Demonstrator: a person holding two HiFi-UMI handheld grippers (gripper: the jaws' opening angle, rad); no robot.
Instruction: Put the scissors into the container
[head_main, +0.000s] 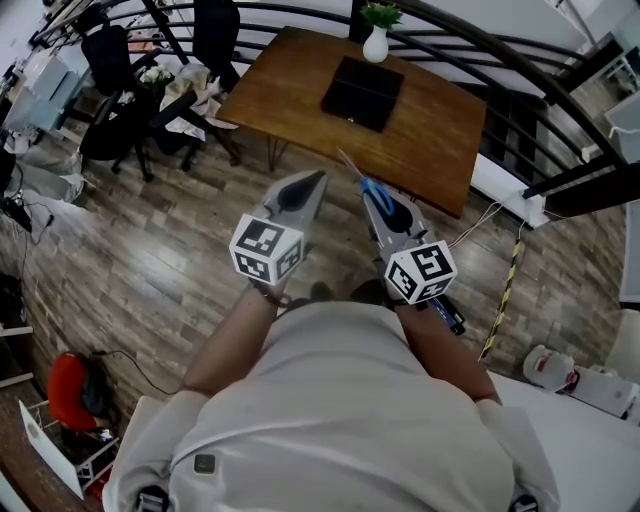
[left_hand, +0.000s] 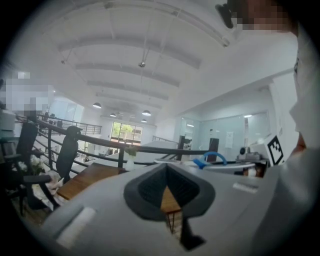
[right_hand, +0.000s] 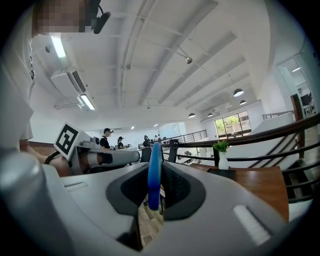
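The scissors (head_main: 373, 193) have a blue handle, and their thin blades point up and forward towards the wooden table (head_main: 440, 130). My right gripper (head_main: 387, 207) is shut on the blue handle (right_hand: 154, 175), which stands on edge between the pads. A flat black container (head_main: 362, 93) lies on the table, well ahead of both grippers. My left gripper (head_main: 311, 183) hovers beside the right one over the floor, shut with nothing in it. In the left gripper view the blue handle (left_hand: 210, 159) shows at the right.
A white vase with a plant (head_main: 375, 42) stands behind the container. A dark curved railing (head_main: 520, 70) runs behind the table. Black chairs (head_main: 110, 70) and a cluttered seat stand at the left. A red bag (head_main: 68, 390) lies on the wood floor.
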